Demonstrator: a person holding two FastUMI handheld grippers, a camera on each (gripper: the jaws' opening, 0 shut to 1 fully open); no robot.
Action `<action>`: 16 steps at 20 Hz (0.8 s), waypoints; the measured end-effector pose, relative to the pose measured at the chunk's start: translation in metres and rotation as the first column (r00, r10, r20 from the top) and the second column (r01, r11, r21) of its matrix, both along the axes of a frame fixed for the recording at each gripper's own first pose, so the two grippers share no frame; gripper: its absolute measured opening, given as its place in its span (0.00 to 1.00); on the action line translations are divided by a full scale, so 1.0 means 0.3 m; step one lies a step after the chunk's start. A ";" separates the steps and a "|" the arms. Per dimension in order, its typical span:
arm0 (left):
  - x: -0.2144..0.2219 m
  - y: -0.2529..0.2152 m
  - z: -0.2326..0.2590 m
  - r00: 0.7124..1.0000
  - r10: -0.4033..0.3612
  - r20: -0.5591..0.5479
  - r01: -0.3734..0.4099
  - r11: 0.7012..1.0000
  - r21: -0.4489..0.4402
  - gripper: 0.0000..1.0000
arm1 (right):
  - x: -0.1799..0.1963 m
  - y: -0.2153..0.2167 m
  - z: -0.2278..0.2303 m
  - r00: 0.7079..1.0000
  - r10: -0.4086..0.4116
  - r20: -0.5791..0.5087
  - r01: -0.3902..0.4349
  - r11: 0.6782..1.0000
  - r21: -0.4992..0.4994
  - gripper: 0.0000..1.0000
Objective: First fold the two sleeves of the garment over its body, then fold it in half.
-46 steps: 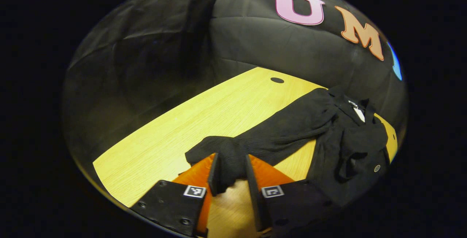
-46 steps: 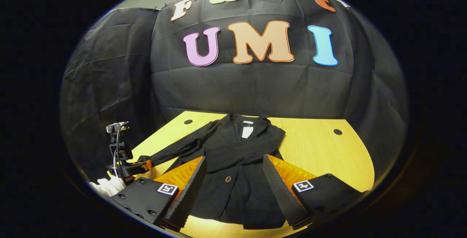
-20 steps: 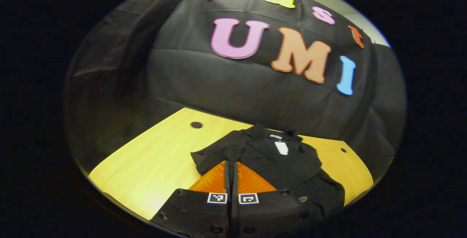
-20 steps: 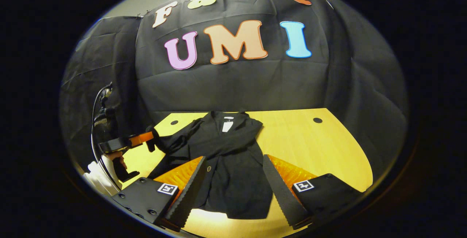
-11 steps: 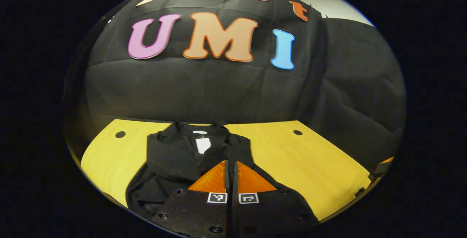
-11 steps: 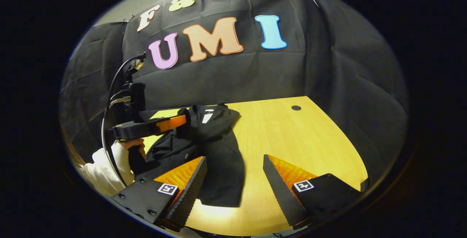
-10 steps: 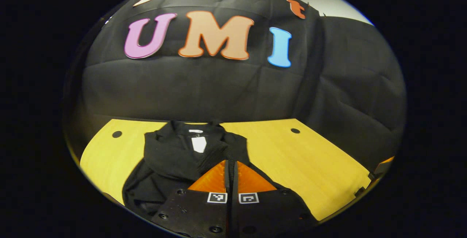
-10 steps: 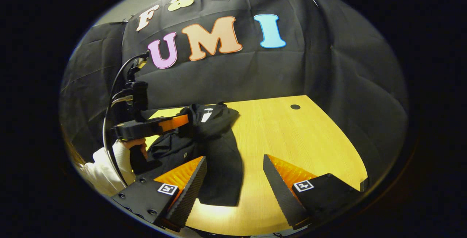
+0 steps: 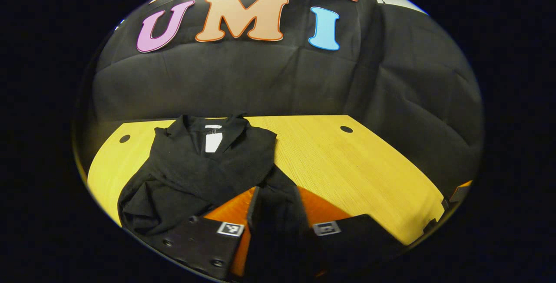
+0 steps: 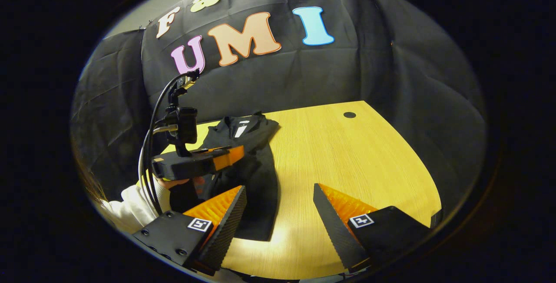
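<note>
Black, matte jacket (image 9: pixel 204 166) lying rumpled on the yellow wood-grain table (image 9: pixel 347 166), white tag at the collar. Left gripper (image 9: pixel 275 207) just over its near part, fingers parted, dark cloth between them, grip unclear. Right gripper (image 10: pixel 278 213) wide apart over bare tabletop, beside the hem.

The left gripper view looks from low over the near edge of the table (image 9: pixel 356 161) toward the booth wall, close above the garment (image 9: pixel 204 166). The right gripper view sits farther back by the table's (image 10: pixel 347 153) near right corner, facing the same wall, angled left. Both views share the garment (image 10: pixel 252 153), the tabletop and its far edge.
</note>
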State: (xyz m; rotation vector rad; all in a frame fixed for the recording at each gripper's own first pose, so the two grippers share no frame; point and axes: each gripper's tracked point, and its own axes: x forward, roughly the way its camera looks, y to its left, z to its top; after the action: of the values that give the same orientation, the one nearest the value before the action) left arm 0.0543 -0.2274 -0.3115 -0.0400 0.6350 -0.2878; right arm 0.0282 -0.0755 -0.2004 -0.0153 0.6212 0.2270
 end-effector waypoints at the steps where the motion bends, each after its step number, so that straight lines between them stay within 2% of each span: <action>1: -0.005 0.008 0.010 1.000 0.005 0.011 -0.005 1.000 0.004 0.67 | 0.007 0.002 0.000 1.000 0.009 0.000 -0.009 1.000 0.001 0.99; 3: -0.006 0.016 0.046 0.999 0.028 0.044 -0.028 1.000 -0.008 0.98 | 0.013 0.014 0.001 1.000 0.031 0.000 -0.031 0.999 0.006 0.99; 7: -0.019 0.124 0.157 0.985 0.113 0.130 -0.115 0.993 0.005 0.95 | 0.026 0.058 -0.004 0.997 0.082 0.001 -0.082 0.997 0.007 0.99; 11: -0.083 0.383 0.276 0.948 0.223 0.228 -0.242 0.969 0.059 0.94 | 0.023 0.133 -0.021 0.990 0.139 0.017 -0.139 0.990 -0.025 0.99; 13: -0.162 0.539 0.274 0.932 0.282 0.228 -0.309 0.947 0.092 0.93 | 0.018 0.175 -0.071 0.986 0.168 0.005 -0.167 0.985 -0.052 0.98; 16: -0.342 0.720 0.173 0.909 0.393 0.140 -0.410 0.903 0.128 0.94 | 0.000 0.221 -0.196 0.982 0.180 -0.062 -0.185 0.979 -0.088 0.99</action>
State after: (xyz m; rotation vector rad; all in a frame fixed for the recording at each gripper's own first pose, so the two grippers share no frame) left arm -0.0483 -0.0115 -0.2595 -0.0055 0.5215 0.1604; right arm 0.0283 -0.0094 -0.2593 -0.1576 0.6847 0.3769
